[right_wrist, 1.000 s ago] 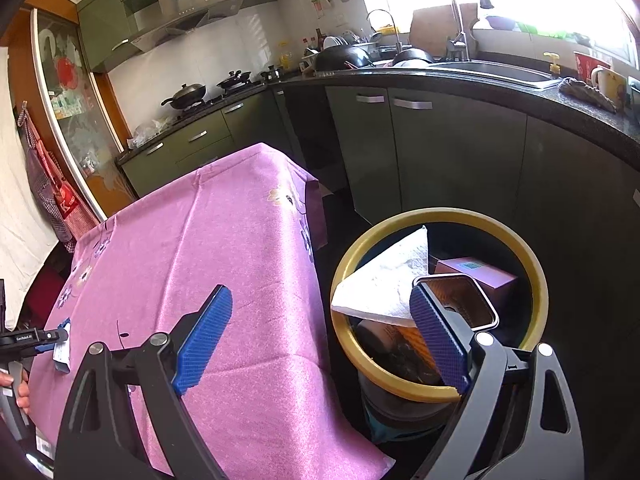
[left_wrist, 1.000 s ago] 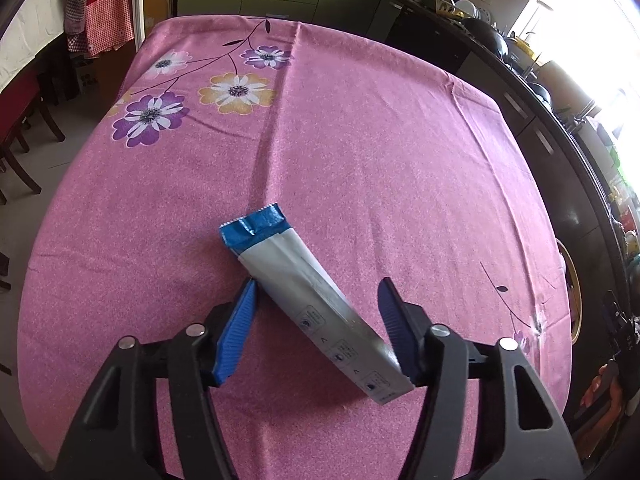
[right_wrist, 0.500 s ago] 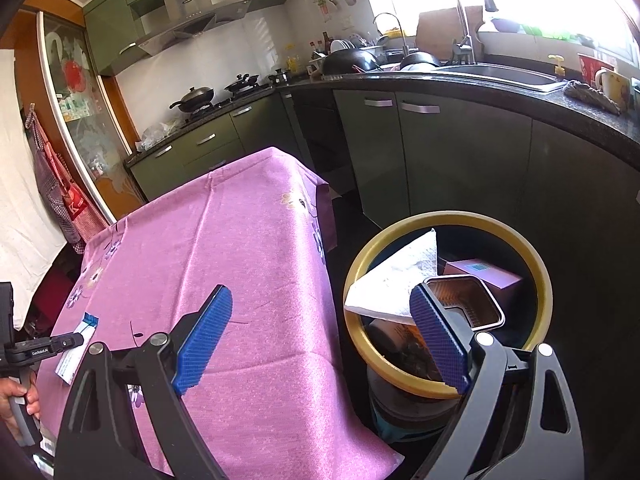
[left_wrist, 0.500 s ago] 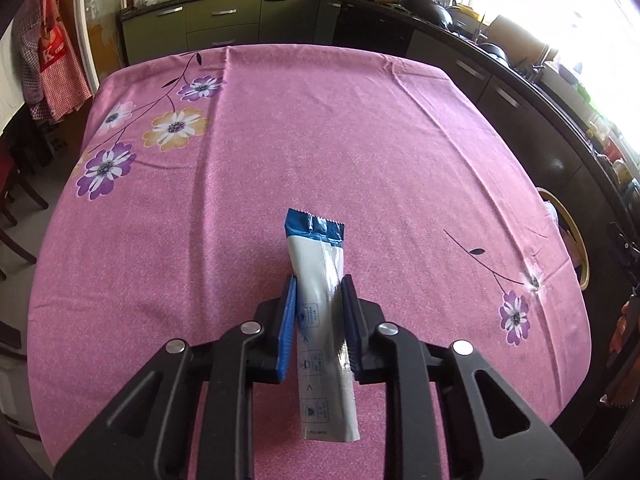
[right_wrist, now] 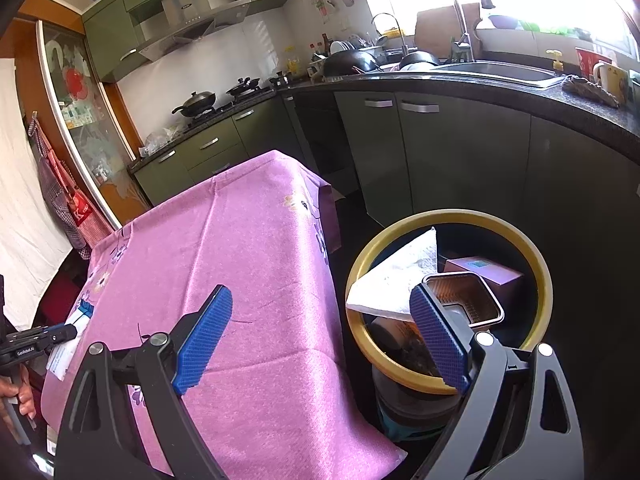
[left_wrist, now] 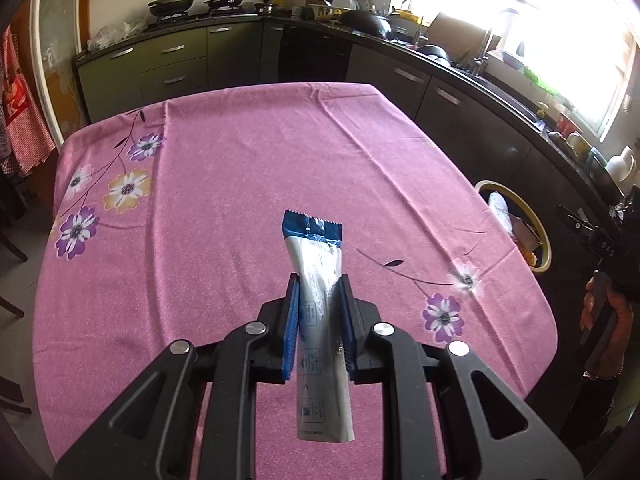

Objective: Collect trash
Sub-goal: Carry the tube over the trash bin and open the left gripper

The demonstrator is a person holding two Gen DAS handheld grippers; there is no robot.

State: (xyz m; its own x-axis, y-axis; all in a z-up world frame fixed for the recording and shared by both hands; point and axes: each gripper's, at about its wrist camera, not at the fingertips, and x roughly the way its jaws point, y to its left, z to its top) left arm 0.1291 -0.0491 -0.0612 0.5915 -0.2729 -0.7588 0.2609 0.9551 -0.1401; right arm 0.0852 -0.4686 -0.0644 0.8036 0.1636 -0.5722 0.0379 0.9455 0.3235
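My left gripper point(left_wrist: 319, 312) is shut on a long silver wrapper with a blue end point(left_wrist: 316, 276) and holds it up above the pink flowered tablecloth point(left_wrist: 240, 184). The wrapper also shows at the far left of the right wrist view point(right_wrist: 74, 330), held in the left gripper point(right_wrist: 60, 334). My right gripper point(right_wrist: 320, 336) is open and empty, above the table's edge and the yellow-rimmed trash bin point(right_wrist: 536, 264). The bin also shows at the right of the left wrist view point(left_wrist: 520, 208); it holds a white paper point(right_wrist: 400, 276), a pink box point(right_wrist: 484, 274) and a brown tray point(right_wrist: 464, 296).
Dark green kitchen cabinets point(left_wrist: 460, 96) with a black counter run along the far and right sides of the table. A sink and tap point(right_wrist: 492, 68) are on the counter beyond the bin. A red checked apron point(left_wrist: 16, 120) hangs at the far left.
My left gripper closed on the wrapper, lifted it off the cloth and tilted up toward the kitchen. The right gripper stayed open by the bin and shifted only slightly.
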